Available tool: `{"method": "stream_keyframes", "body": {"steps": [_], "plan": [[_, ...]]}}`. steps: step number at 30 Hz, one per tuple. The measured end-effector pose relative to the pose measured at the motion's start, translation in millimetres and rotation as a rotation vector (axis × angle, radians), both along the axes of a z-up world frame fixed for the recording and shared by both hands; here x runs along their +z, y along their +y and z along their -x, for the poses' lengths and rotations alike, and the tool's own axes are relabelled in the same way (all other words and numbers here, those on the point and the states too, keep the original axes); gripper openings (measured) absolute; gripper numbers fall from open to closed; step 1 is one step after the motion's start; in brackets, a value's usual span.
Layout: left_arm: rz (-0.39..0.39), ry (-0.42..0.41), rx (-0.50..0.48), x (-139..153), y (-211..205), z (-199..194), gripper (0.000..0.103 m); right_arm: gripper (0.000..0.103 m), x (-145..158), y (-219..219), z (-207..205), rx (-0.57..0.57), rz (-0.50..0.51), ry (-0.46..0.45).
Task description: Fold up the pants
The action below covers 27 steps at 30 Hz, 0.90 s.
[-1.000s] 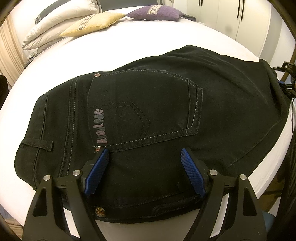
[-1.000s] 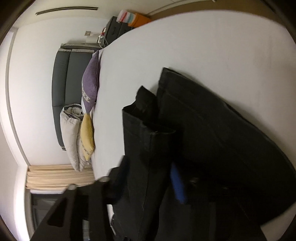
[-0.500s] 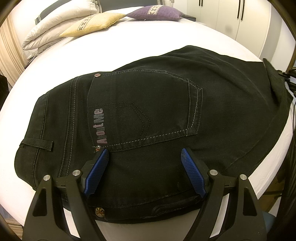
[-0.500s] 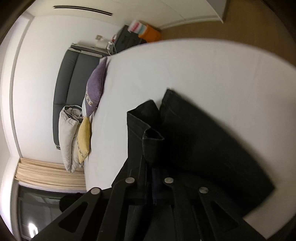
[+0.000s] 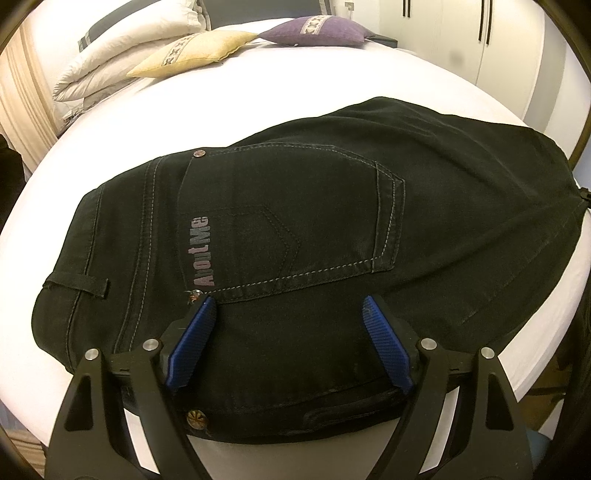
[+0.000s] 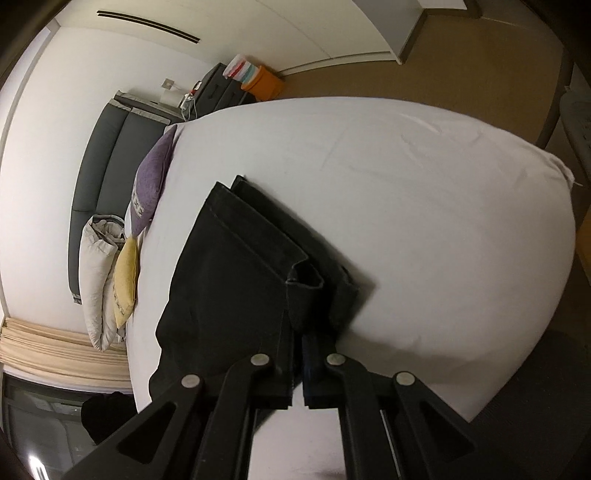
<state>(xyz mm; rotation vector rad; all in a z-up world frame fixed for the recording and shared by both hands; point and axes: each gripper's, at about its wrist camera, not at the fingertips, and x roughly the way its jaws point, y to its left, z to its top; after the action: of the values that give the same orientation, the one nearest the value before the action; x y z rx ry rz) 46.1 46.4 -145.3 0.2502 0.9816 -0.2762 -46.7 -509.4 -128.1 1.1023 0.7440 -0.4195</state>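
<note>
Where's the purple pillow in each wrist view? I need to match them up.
Left wrist: purple pillow at top centre, at the head of the bed, right of the yellow pillow.
Right wrist: purple pillow at left of centre, view rolled sideways, above the yellow pillow.
Shared landmark: the black pants.

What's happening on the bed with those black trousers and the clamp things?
A person is folding black pants on a white bed, working a hand-held gripper in each hand. The right hand-held gripper is shut on the leg-hem end and holds it raised off the sheet. The left hand-held gripper sits open over the waist end, near the back pocket, pinching nothing. The fold isn't made yet.
</note>
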Motion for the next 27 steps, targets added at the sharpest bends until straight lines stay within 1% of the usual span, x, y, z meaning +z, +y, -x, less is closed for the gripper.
{"method": "stream_keyframes", "body": {"steps": [2,5,10,14,23,25,27], "plan": [[0.000,0.000,0.000,0.5,0.2,0.1,0.082,0.003,3.7,-0.2,1.0,-0.004,0.006,-0.006],[0.000,0.000,0.002,1.0,-0.3,0.7,0.082,0.003,10.6,0.6,-2.7,0.014,0.041,-0.003],[0.002,0.002,0.000,3.8,-1.2,0.8,0.083,0.003,0.8,-7.0,-3.4,-0.004,0.014,0.000],[0.013,-0.002,-0.009,3.8,-0.5,1.6,0.083,0.003,7.6,-8.0,-1.4,-0.007,0.031,-0.003],[0.029,-0.025,-0.016,1.8,5.4,5.0,0.084,0.001,-2.6,-7.6,3.2,0.007,0.027,-0.002],[0.027,-0.027,-0.014,2.4,4.8,7.4,0.084,0.004,-4.0,-10.4,5.8,0.019,-0.001,-0.013],[0.030,-0.026,-0.007,3.1,6.2,8.0,0.084,0.008,0.5,-14.0,9.3,0.036,-0.020,0.004]]}}
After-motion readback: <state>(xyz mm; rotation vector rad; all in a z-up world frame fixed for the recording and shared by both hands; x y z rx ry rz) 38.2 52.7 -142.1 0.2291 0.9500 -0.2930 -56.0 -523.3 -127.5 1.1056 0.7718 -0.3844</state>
